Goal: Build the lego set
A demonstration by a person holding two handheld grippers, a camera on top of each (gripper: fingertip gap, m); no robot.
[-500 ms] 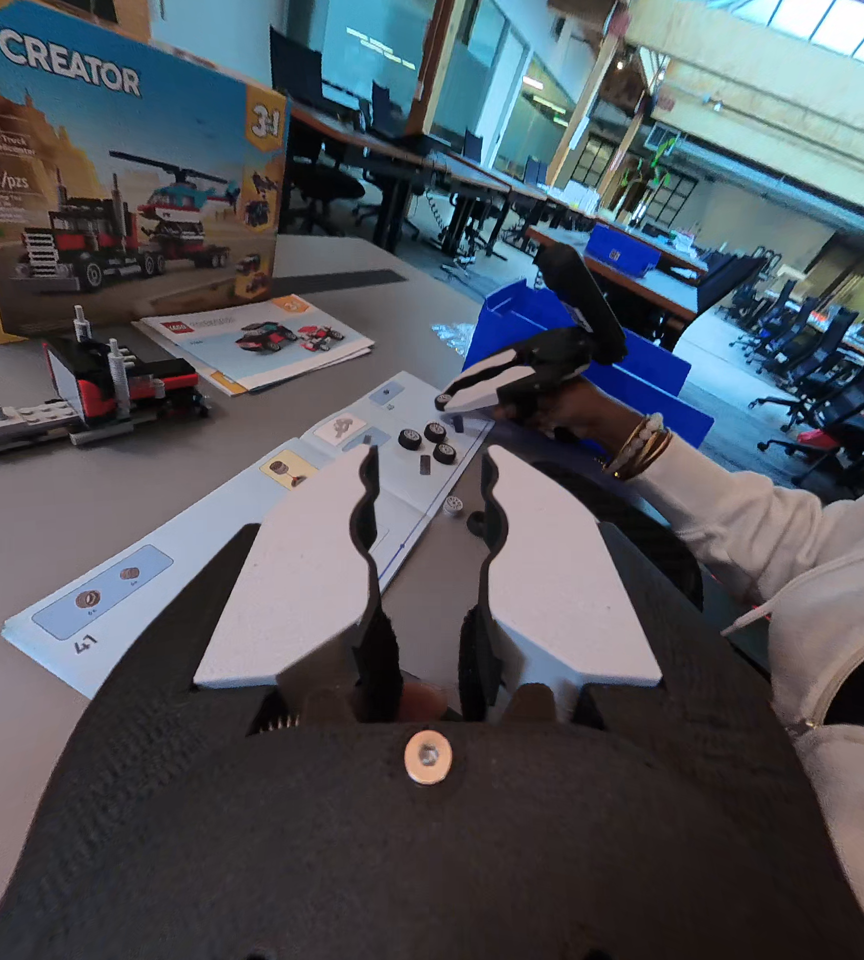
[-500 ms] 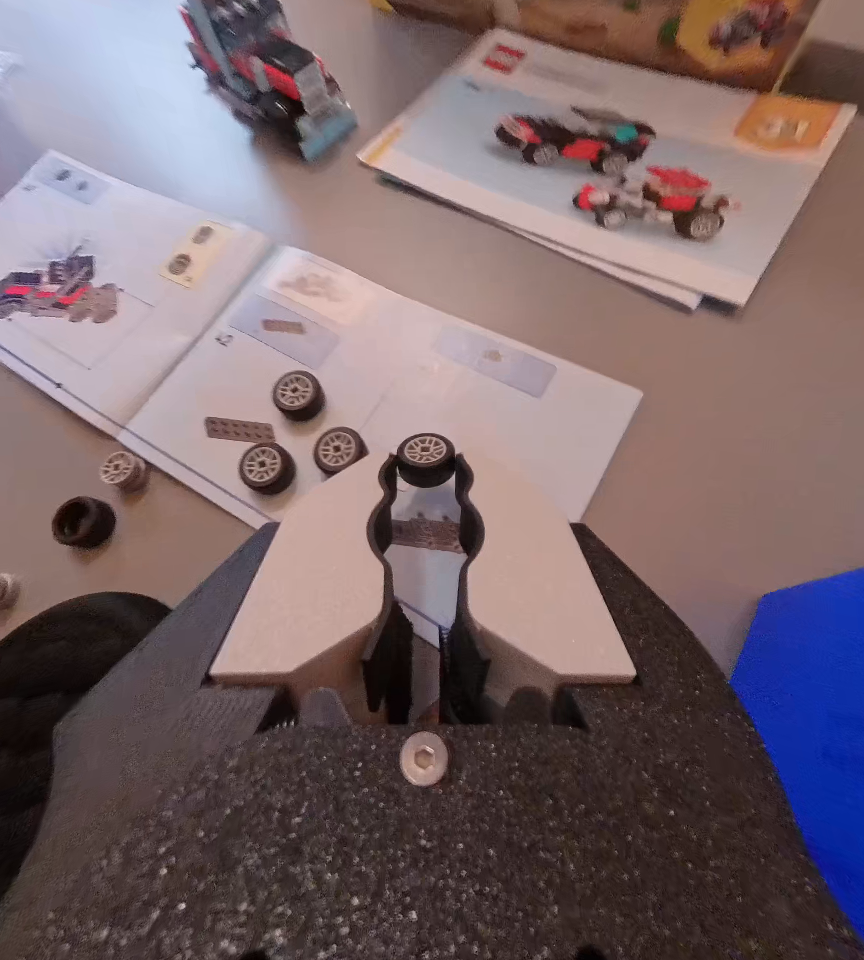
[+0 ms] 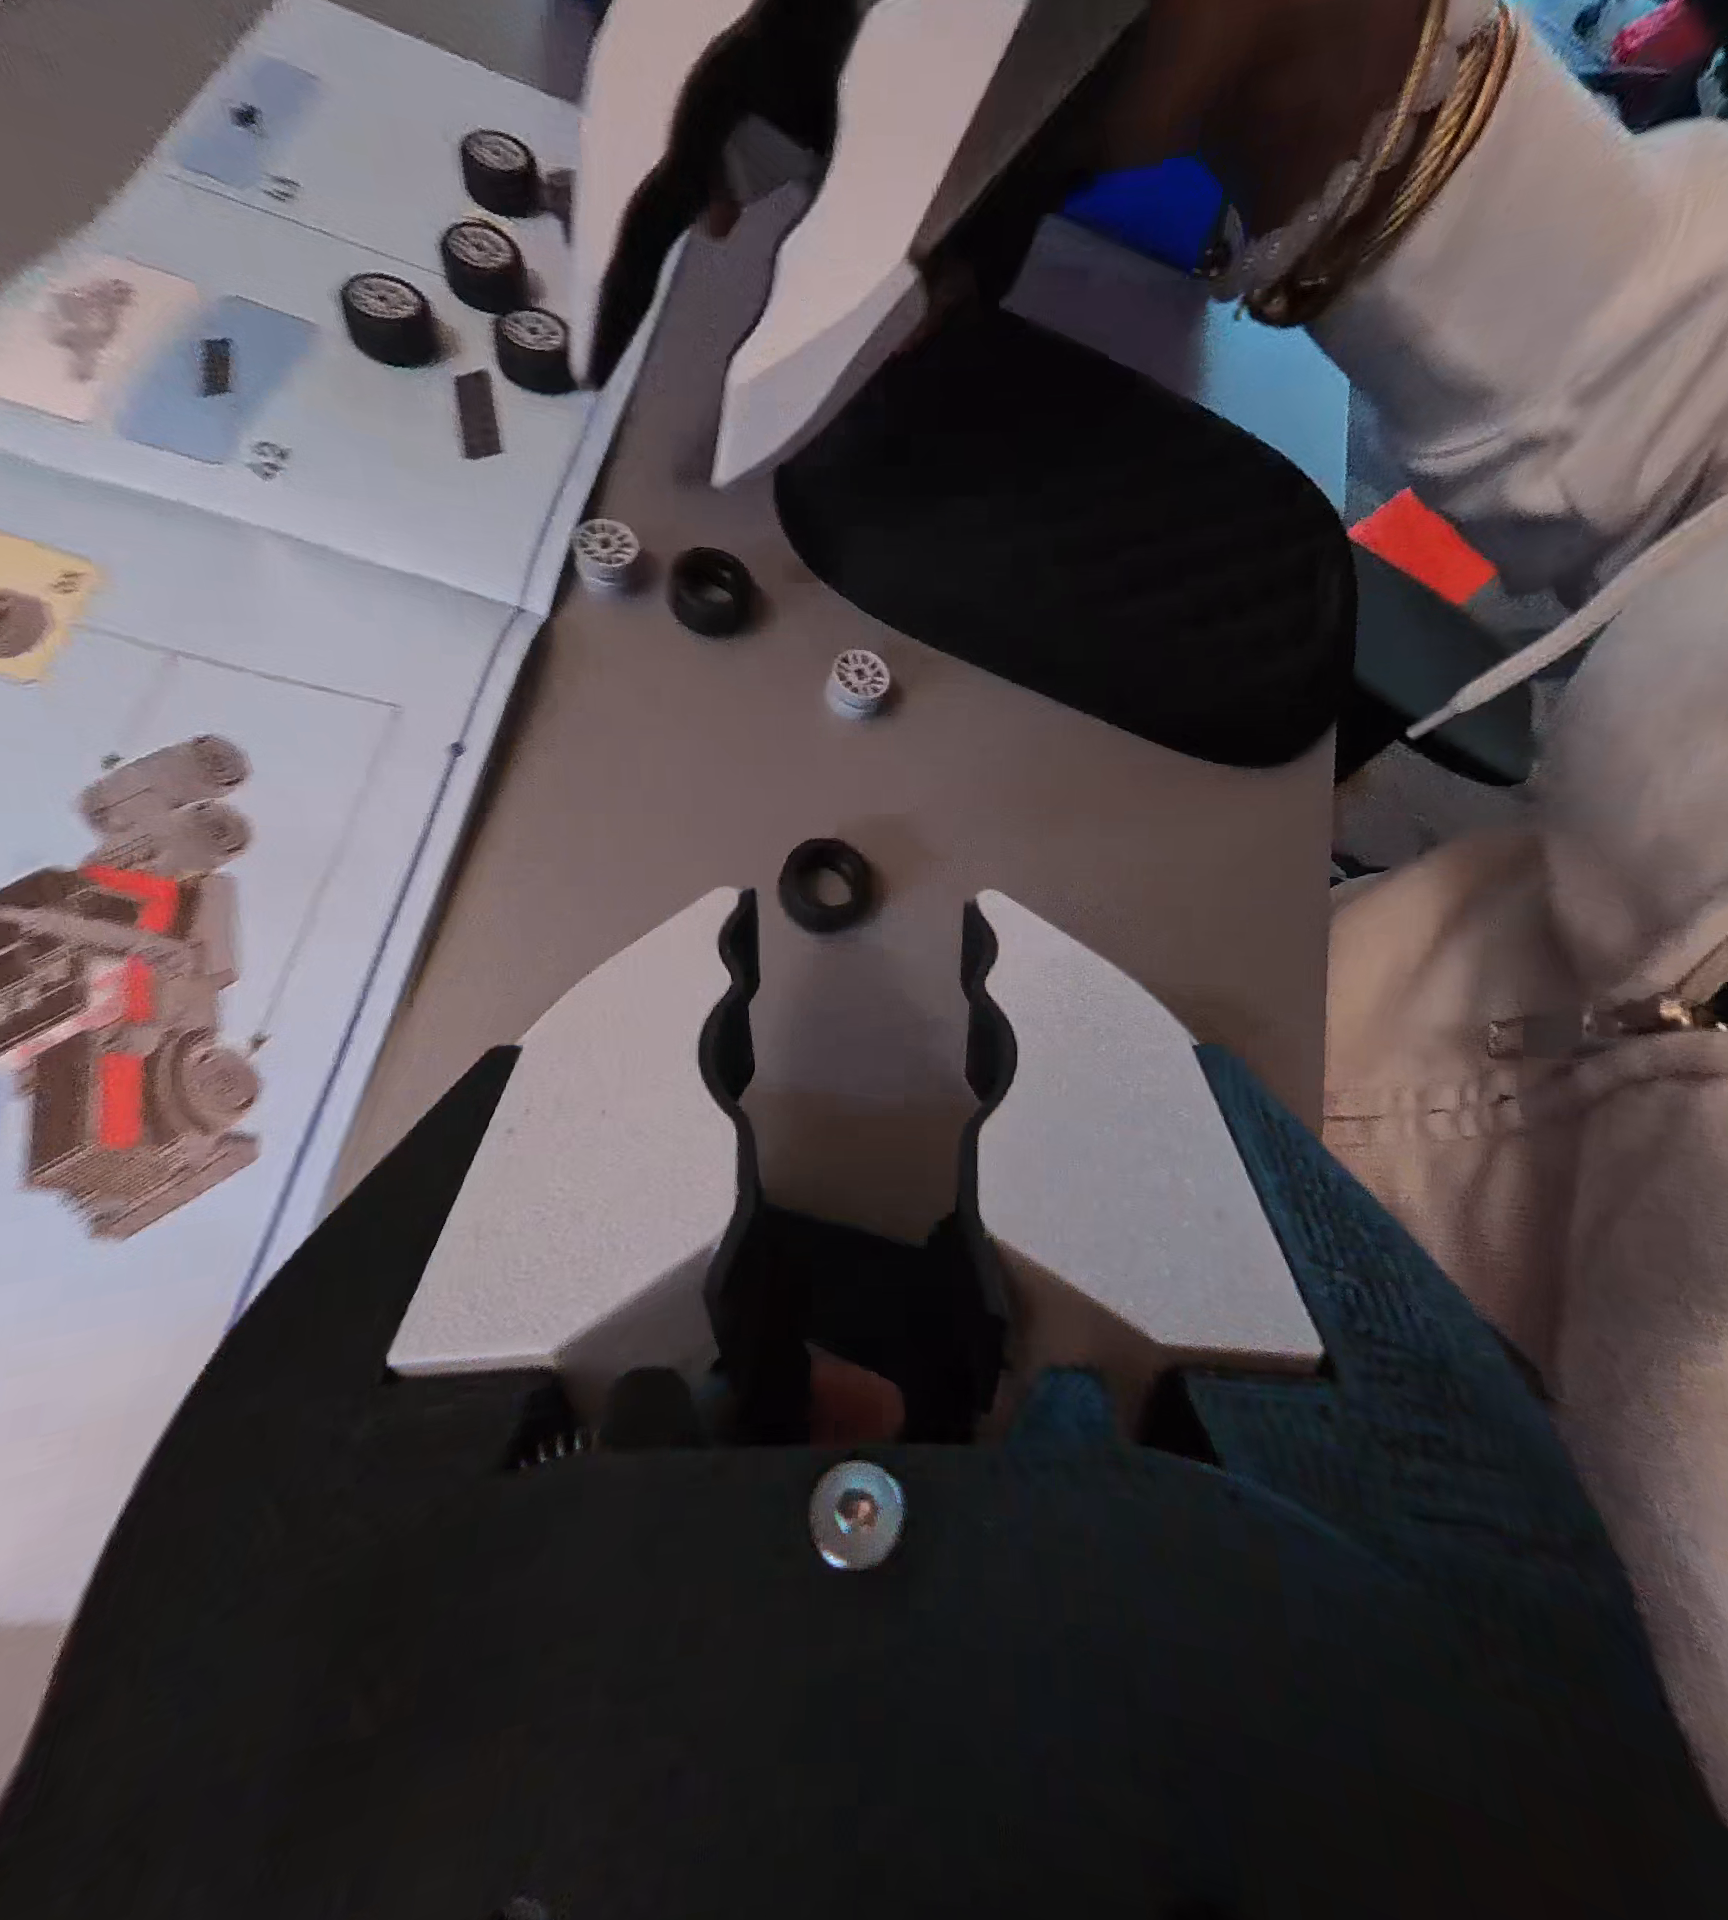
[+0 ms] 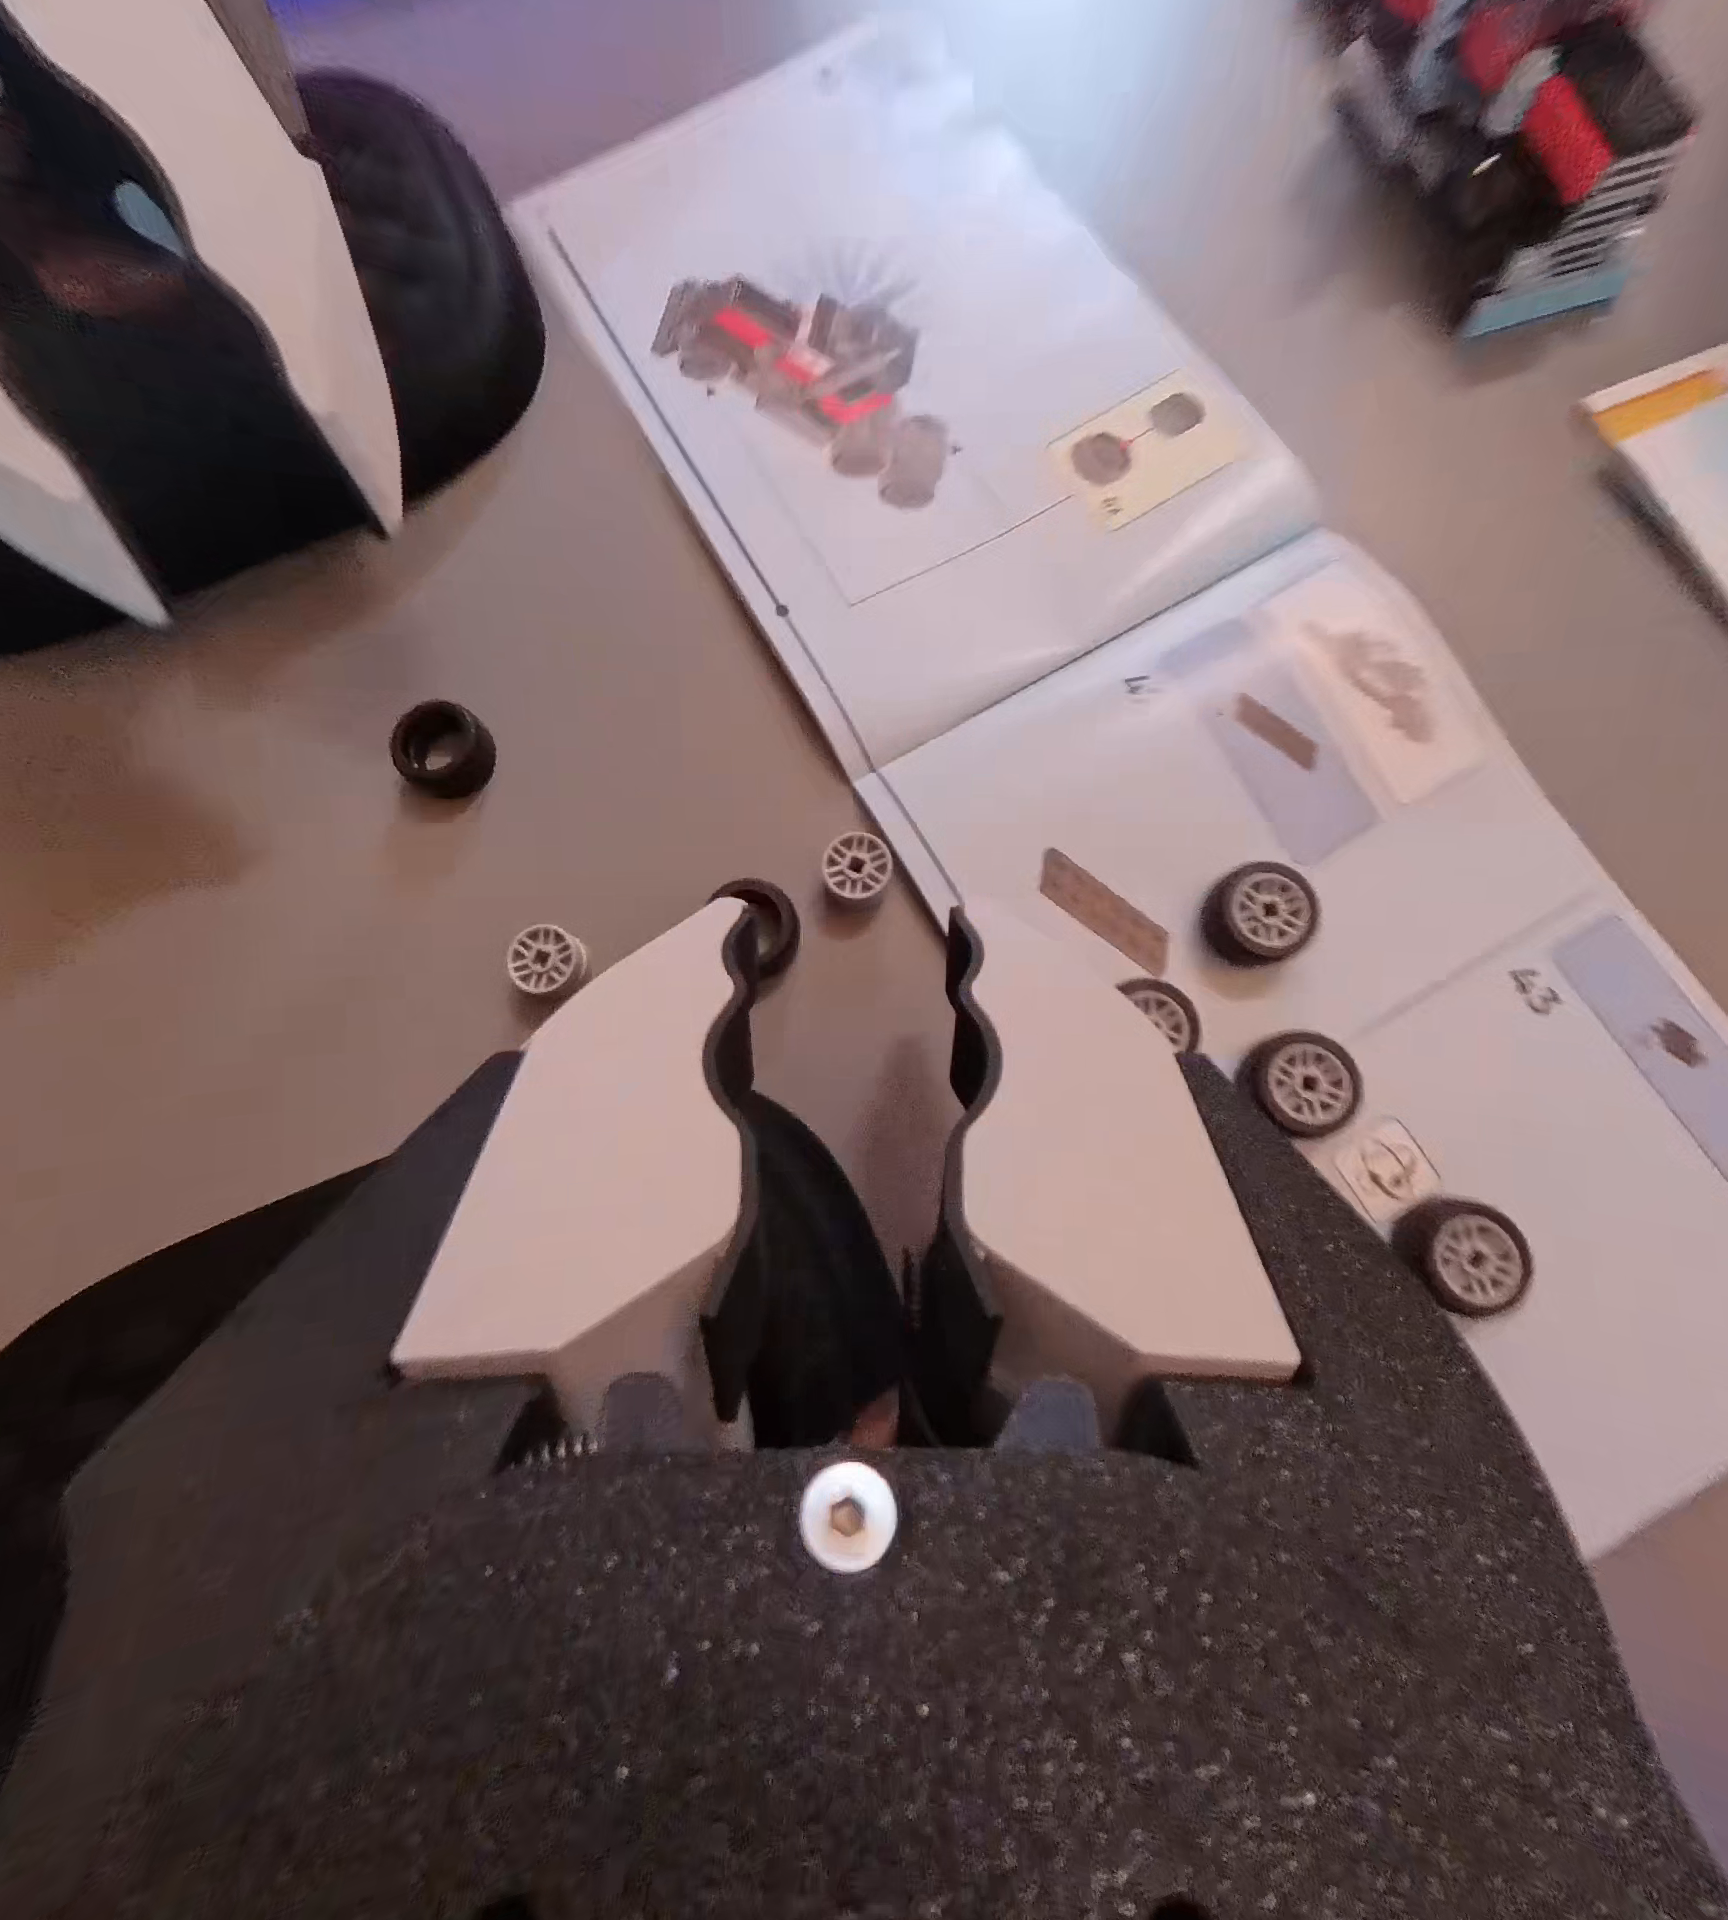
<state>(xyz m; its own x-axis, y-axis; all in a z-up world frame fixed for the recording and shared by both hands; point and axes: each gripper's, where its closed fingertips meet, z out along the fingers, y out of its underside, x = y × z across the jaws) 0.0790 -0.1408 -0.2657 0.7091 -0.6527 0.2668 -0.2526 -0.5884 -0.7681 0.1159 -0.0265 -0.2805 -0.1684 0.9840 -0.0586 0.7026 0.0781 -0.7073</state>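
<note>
Counter [image 3: 1099,831]: grey, carrying every loose part of the set.
Booklet [image 4: 1047,312]: lies open, with four finished wheels [image 4: 1260,912] resting on its right-hand page.
Truck [image 4: 1525,135]: part-built, red and black, parked at the far edge and blurred.
Right claw [image 4: 844,912]: half a second ago it was pinched around a finished wheel over the page. It now gapes empty above bare counter, so that wheel looks to have been set down with the others.
Left claw [image 3: 858,899]: earlier raised level with the room, it is now tipped down, jaws spread and holding nothing.
Tyres: one black tyre [image 3: 824,888] sits just beyond the left claw's tips. Another [image 4: 761,925] sits against the right claw's left fingertip.
Rims: two grey rims [image 4: 855,868] lie near the tyres, bare.
Reading: the next wheel seems due, tyre onto rim.
</note>
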